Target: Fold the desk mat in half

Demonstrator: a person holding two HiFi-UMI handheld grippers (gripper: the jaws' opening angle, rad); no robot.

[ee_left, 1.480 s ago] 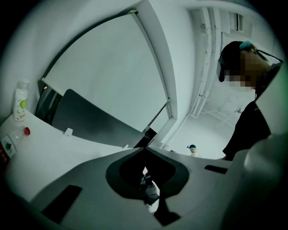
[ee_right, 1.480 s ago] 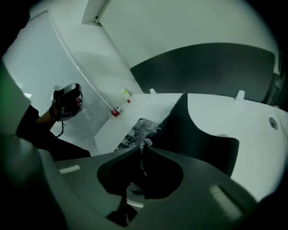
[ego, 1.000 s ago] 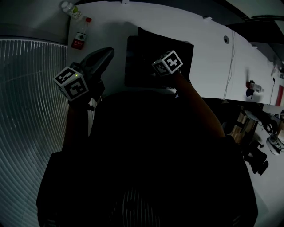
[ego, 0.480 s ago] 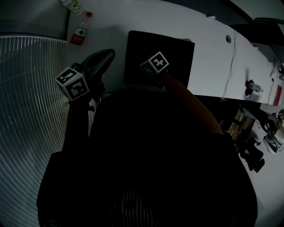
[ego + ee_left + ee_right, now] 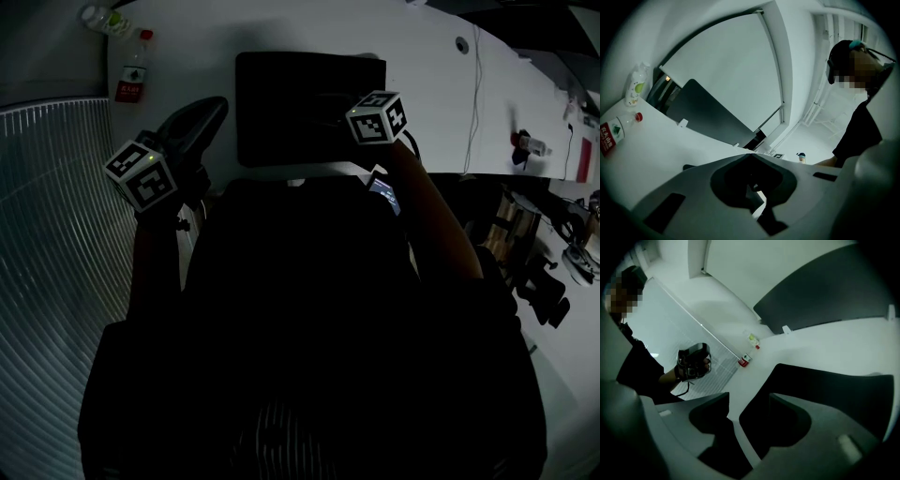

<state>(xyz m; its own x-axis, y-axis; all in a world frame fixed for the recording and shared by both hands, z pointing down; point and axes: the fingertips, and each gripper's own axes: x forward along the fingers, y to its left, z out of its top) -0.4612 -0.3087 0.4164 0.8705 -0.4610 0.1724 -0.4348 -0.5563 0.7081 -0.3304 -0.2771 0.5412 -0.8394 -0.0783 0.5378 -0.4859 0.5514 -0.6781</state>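
Observation:
The black desk mat (image 5: 291,103) lies flat on the white desk (image 5: 441,141), doubled over into a squarish shape. My right gripper (image 5: 740,416) hovers over the mat's right front part, and its marker cube (image 5: 377,117) shows above the mat's right edge. Its jaws have just been opening and stand apart with nothing between them; the mat (image 5: 834,390) shows below and beyond them. My left gripper (image 5: 217,105) is off the mat's left side, over the desk's front edge. Its jaws meet at the tips (image 5: 751,155) and hold nothing.
A red-labelled bottle (image 5: 131,75) and a green-labelled bottle (image 5: 103,19) lie at the desk's far left corner. A cable (image 5: 473,103) crosses the desk right of the mat. A dark partition (image 5: 708,112) stands behind the desk, and clutter (image 5: 562,244) sits at the right.
The raised flap of the mat has come down flat. My right gripper has let go of it, opened, and moved right and up. My left gripper has sunk slightly.

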